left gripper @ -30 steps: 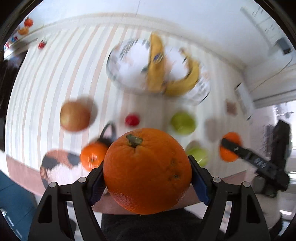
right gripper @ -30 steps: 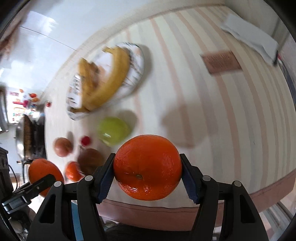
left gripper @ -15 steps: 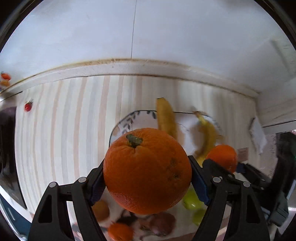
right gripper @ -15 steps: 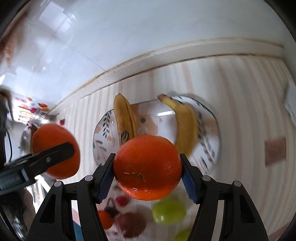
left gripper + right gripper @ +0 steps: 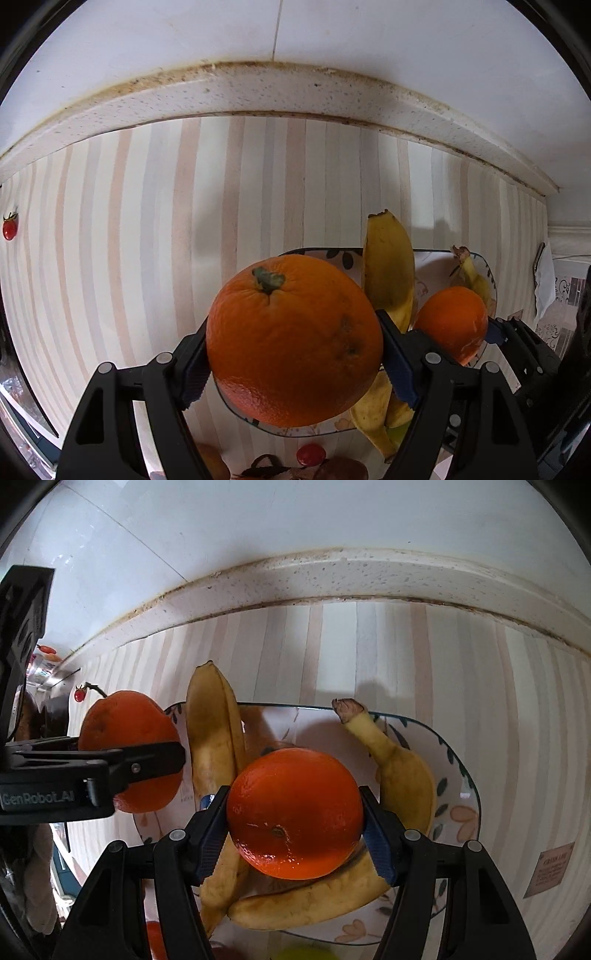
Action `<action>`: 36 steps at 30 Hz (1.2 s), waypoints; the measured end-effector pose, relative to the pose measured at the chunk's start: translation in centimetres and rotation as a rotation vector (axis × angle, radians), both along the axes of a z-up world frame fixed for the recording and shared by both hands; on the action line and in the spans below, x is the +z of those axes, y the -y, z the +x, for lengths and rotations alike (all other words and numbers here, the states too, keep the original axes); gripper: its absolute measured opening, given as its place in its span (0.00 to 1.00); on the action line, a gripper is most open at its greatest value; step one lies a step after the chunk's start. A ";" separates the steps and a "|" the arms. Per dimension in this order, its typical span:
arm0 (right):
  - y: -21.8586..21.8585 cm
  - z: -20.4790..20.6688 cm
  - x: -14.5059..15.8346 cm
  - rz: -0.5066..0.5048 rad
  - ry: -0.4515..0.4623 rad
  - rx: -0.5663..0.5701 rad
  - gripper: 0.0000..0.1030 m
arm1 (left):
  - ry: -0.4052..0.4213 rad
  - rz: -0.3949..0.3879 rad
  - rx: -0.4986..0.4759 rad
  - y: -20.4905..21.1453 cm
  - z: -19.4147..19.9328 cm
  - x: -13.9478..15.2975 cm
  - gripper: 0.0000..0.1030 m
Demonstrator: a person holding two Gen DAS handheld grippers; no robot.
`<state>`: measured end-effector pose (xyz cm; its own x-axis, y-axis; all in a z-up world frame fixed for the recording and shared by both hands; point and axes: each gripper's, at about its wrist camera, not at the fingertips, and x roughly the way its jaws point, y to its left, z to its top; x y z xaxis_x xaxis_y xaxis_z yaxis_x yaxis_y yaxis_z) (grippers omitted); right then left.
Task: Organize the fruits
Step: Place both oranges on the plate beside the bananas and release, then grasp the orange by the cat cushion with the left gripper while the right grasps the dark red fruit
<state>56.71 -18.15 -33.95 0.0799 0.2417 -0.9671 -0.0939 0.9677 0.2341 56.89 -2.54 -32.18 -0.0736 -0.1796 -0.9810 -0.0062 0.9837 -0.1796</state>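
- Left wrist view: both pads of my left gripper (image 5: 293, 354) are clamped on a large orange (image 5: 294, 341), stem end facing the lens, pointing steeply down over the left end of the floral plate (image 5: 321, 253).
- That orange hides most of the plate; I see only its far rim, one banana (image 5: 388, 273) and a second banana's stem (image 5: 467, 267).
- Right of the plate's middle, my right gripper (image 5: 452, 325) holds a second orange (image 5: 450, 321); its body is cut off at the frame edge.
- Near the plate's front rim, a red fruit (image 5: 311, 454) and brownish ones are too cropped to identify.
- Right wrist view: my right gripper (image 5: 295, 825) is closed on its orange (image 5: 294, 814), aimed down above the plate (image 5: 454, 775) centre, over the bananas (image 5: 214, 738).
- At the plate's left edge, my left gripper (image 5: 147, 764) crosses its orange (image 5: 129, 749), covering its middle.
- I cannot tell whether either orange touches the plate.
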 end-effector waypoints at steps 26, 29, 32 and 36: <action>1.1 -3.5 5.4 -0.058 0.035 -0.089 0.93 | 0.102 -0.007 0.045 -0.9 -3.1 5.3 0.85; 1.4 -5.1 6.6 -0.059 0.040 -0.087 0.93 | 0.127 0.027 0.036 -0.3 -4.8 6.1 0.85; 1.5 -6.8 7.8 -0.061 0.052 -0.084 0.93 | 0.151 0.054 0.020 -0.2 -6.7 7.2 0.85; 1.6 -8.8 9.4 -0.060 0.074 -0.082 0.93 | 0.187 0.059 0.007 -0.4 -9.1 9.1 0.85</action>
<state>47.94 -19.80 -24.55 0.1689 0.1733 -0.9703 -0.0289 0.9849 0.1709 47.82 -2.16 -23.08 0.1123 -0.1212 -0.9863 0.0152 0.9926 -0.1203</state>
